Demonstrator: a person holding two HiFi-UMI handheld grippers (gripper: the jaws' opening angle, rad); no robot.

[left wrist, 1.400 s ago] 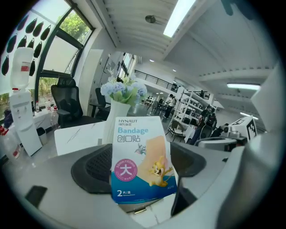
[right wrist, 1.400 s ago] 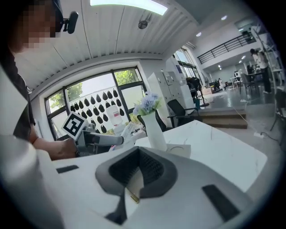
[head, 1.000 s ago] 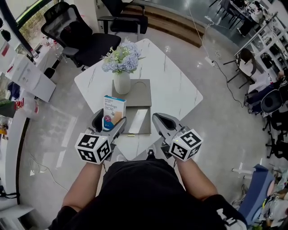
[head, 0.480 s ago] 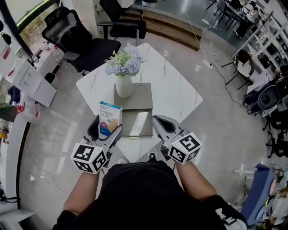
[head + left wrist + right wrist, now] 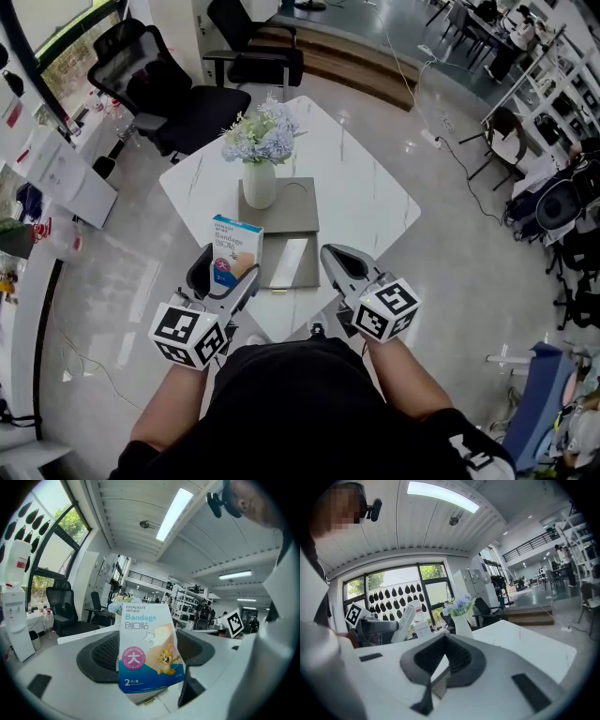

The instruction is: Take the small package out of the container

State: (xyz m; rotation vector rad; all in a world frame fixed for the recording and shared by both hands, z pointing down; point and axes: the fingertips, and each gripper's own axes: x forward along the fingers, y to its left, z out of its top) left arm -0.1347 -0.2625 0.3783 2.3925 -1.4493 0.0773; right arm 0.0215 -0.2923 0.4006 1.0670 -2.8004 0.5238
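Jaws of my left gripper (image 5: 225, 273), just closing further, clamp the box (image 5: 149, 645).
My right gripper (image 5: 440, 666) has its jaws together, above the tabletop's (image 5: 366, 192) near edge.

Small package (image 5: 236, 246) lifted at the worktop's (image 5: 366, 187) near-left edge
The left gripper's (image 5: 225, 270) jaws, which have just been closing, clamp it upright; the grey container (image 5: 300, 211) lies mid-worktop, right gripper (image 5: 339, 260) alongside.
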